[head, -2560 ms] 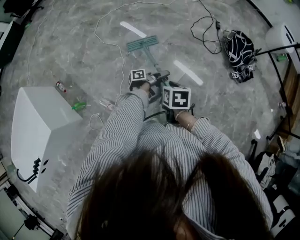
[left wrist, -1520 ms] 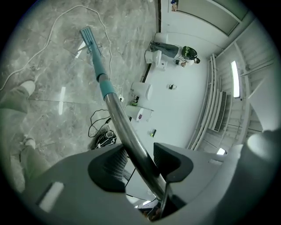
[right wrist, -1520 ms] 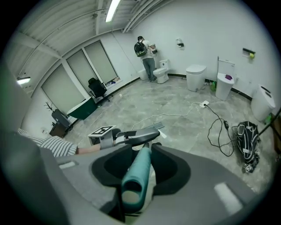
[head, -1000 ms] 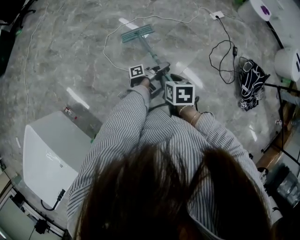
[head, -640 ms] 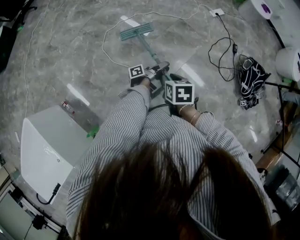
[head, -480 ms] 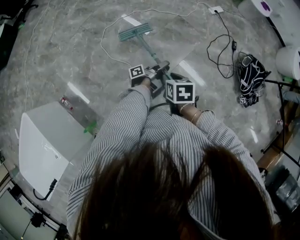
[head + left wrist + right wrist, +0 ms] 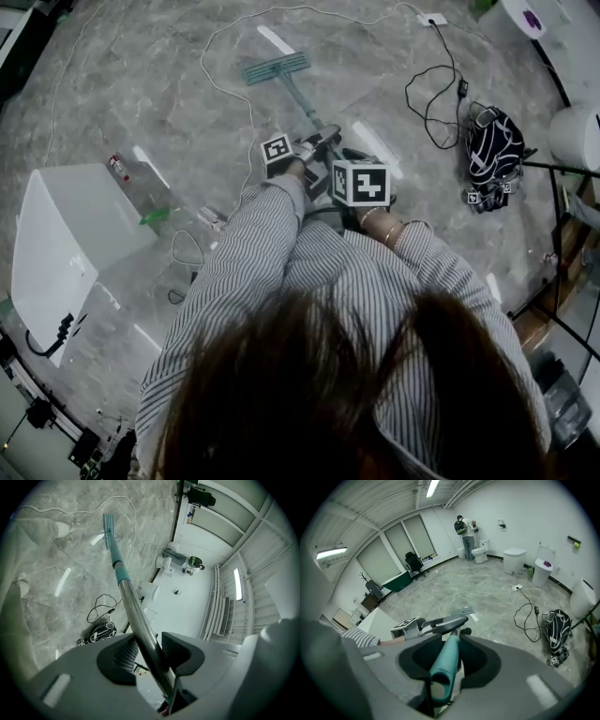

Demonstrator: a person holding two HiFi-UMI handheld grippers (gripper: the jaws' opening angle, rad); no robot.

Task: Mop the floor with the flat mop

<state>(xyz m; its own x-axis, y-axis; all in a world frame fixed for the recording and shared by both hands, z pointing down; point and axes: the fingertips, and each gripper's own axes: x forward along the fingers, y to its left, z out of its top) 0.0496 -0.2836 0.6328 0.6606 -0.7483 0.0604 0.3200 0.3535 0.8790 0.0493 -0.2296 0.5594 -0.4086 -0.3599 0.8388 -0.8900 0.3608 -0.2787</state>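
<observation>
The flat mop (image 7: 123,581) had a narrow rectangular teal head (image 7: 275,67), which lay flat on the floor (image 7: 122,84). Its pole (image 7: 302,105) joined the head at the middle and slanted up and back from it. The lower stretch of the pole was teal, the longer upper stretch was bare shiny metal, and the top end carried a teal grip (image 7: 444,665). The floor was glossy grey marbled tile, streaked white where it mirrored the ceiling lights.
</observation>
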